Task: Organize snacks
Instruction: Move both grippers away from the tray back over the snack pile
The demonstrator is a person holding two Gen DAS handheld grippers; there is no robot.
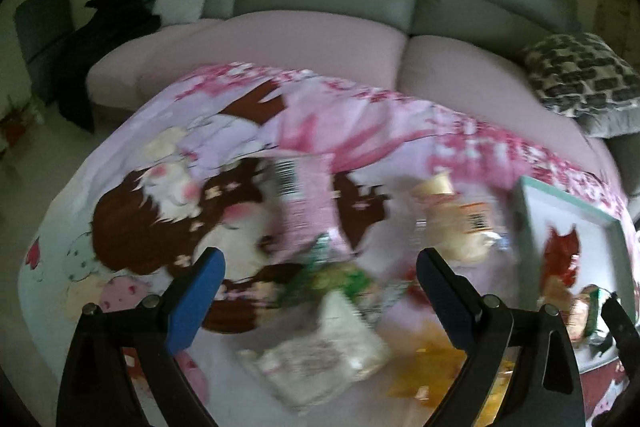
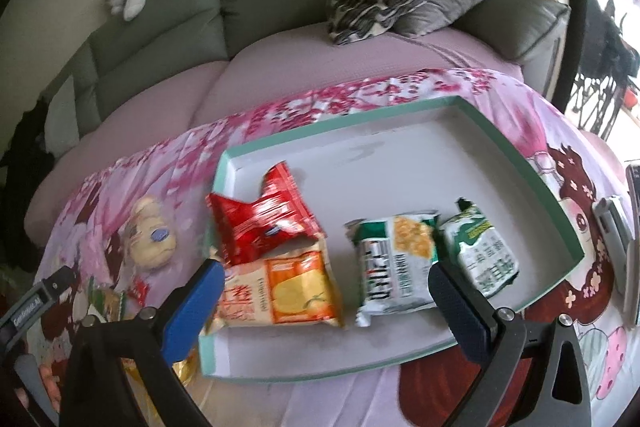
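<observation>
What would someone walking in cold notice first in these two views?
The teal-rimmed tray on the pink cartoon-print cloth, holding four packets: a red packet and an orange packet at its left, a green-and-white packet and a green packet to their right. The right gripper hangs open over them. In the blurred left wrist view, the open left gripper hovers over loose snacks, including a pink packet.
</observation>
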